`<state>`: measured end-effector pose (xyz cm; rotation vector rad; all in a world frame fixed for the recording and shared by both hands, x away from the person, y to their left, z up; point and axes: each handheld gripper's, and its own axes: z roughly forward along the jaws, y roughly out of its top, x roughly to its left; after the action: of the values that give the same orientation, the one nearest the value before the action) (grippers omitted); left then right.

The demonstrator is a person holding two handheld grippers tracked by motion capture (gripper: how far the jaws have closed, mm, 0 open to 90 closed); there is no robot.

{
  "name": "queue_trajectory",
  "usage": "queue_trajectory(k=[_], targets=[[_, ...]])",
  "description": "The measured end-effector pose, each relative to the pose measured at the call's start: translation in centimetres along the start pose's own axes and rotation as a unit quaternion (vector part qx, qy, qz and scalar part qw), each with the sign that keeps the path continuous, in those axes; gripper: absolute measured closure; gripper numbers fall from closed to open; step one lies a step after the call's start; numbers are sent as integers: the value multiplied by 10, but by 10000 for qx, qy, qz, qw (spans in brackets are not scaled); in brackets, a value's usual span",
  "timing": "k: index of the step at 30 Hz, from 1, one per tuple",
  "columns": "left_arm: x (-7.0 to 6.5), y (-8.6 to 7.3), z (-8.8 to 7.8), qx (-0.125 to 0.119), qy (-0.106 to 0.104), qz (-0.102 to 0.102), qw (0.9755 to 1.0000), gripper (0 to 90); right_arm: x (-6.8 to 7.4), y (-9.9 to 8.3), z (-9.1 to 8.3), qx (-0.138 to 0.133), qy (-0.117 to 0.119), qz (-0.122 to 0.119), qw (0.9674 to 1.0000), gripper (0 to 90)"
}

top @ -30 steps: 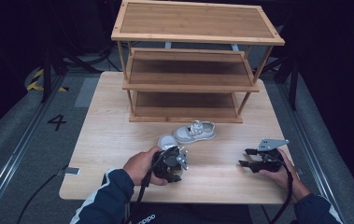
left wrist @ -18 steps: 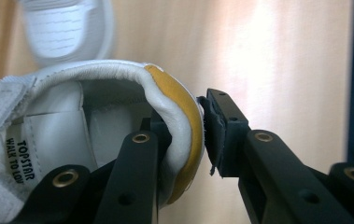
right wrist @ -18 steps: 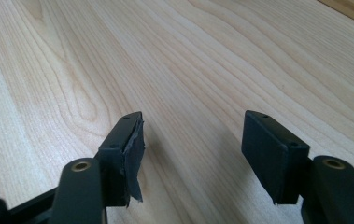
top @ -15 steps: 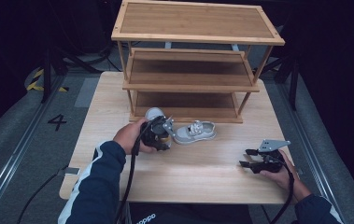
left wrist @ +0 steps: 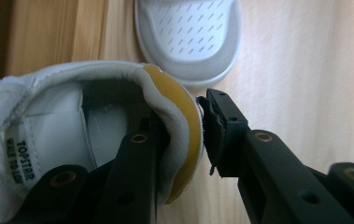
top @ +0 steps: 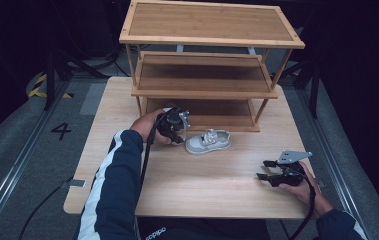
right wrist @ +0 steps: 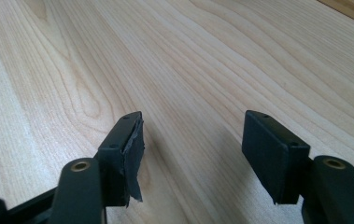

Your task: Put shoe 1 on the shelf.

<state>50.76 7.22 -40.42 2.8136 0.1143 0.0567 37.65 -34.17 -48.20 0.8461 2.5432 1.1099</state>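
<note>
On the table (top: 127, 165), pale wood, largest item present: a three-tier bamboo shoe rack (top: 204, 75) standing at the far side, its lowest shelf just above the tabletop. Next, my left sleeve, dark with a white stripe, reaching from the near edge toward the rack. Next, one white shoe (top: 208, 141), resting on the table just in front of the rack's lowest shelf, toe toward me in the left gripper view (left wrist: 188, 42). Next, a second white shoe (left wrist: 72, 135) of the same kind, carried in my left gripper (top: 173, 125) near the rack's left front post, just beside the first shoe; my jaws are clamped on its padded heel collar, one inside the shoe and one outside. Last, my right gripper (top: 268, 170), low over the near right part of the table, well apart from both shoes, jaws spread with only bare wood between them (right wrist: 191, 154)
</note>
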Motion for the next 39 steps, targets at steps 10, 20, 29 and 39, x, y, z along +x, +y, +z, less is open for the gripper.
queue_trajectory(k=[10, 20, 29, 39], targets=[[-2, -11, 12, -99, 176, -160, 9997, 690, 0, 0, 0, 14, 43, -36, 10000, 393], [-24, -41, 6, -993, 841, -941, 9870, 527, 2, -1, -2, 25, 136, -137, 9998, 393], [-51, -64, -13, -1887, 1493, -1653, 9564, 342, 3, -1, -3, 46, 125, -143, 9998, 393], [-54, -96, 23, -2122, 1455, -2696, 9280, 253, 4, -1, -2, 36, 93, -116, 9999, 389]])
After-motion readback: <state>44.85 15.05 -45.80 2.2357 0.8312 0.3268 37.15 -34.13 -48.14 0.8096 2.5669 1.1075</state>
